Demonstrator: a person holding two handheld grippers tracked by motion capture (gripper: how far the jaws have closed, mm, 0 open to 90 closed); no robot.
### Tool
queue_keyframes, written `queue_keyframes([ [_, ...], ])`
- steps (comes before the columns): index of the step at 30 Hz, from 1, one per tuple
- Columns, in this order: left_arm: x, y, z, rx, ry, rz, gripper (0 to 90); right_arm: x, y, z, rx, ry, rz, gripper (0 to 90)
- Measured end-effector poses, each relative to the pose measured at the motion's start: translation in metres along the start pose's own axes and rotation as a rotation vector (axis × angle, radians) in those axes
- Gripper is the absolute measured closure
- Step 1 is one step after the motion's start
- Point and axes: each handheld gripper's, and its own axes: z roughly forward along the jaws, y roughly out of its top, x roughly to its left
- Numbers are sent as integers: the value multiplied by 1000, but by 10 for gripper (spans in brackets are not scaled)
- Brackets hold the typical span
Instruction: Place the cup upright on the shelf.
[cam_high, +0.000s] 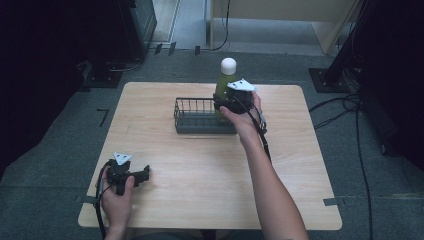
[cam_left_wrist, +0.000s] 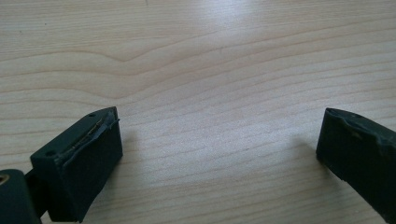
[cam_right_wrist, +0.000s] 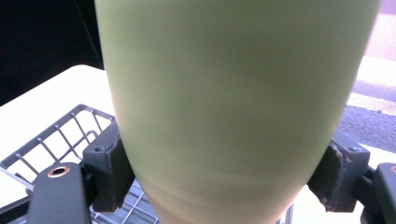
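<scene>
Near the tabletop's back edge, bottle over basket.
Right gripper (cam_high: 226, 102) pinches the bottle (cam_high: 224, 79) above the basket (cam_high: 192, 117); left gripper (cam_high: 145, 174) is spread.

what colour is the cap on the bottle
White, on the green bottle; the cap shows best in the high view.
</scene>
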Motion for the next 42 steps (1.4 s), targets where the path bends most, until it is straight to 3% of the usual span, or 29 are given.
queue_keyframes([
  [17,0,0,0,0,0,0,9,-2,-5,5,-8,34,48,189],
  [20,0,0,0,0,0,0,9,-3,-6,5,1,33,74,146],
  [25,0,0,0,0,0,0,9,-3,-9,2,40,42,68,60],
  [33,0,0,0,0,0,0,9,-10,-10,-14,38,77,80,0],
  [37,0,0,0,0,0,0,9,-18,-12,-25,21,44,89,0],
  [42,0,0,0,0,0,0,9,-25,-20,-39,20,57,92,0],
])
